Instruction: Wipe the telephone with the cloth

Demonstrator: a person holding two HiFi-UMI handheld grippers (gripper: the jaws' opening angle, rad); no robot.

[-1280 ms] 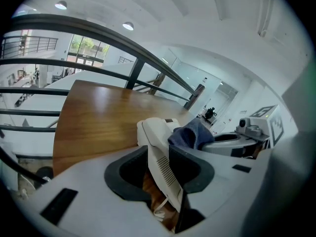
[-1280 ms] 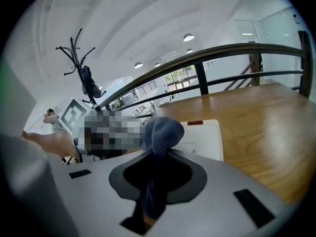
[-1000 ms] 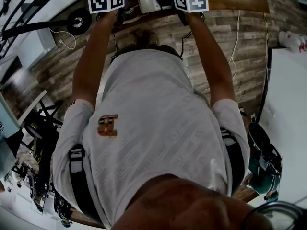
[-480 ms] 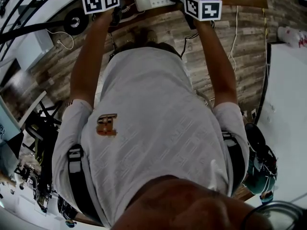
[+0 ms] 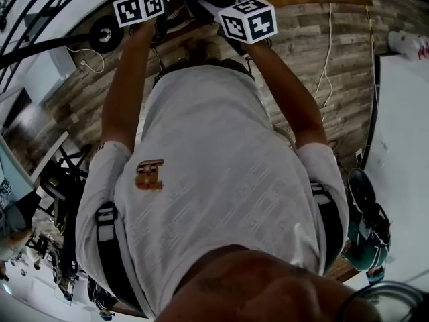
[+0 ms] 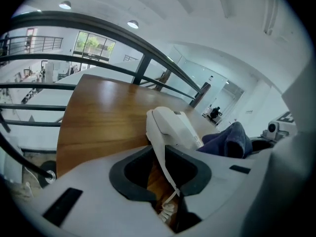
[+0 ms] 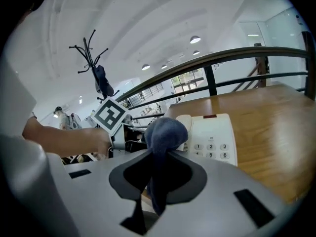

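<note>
Left gripper [image 6: 170, 191] jaws have just been closing, now pinching the telephone [image 6: 170, 127] by its near edge on the wooden table [image 6: 98, 112]; right gripper [image 7: 153, 181] has swung inward over it, clamped on the blue cloth [image 7: 165, 132]; risk: the thin edge grip slips under wiping pressure and the telephone skids.

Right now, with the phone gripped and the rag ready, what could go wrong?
The jaws of the left gripper have just been closing on a thin edge of the telephone; a hard wipe might twist it loose. The coiled cord shows just below those jaws and could snag. The right gripper pinches the cloth as a wad, which may slip out.
</note>
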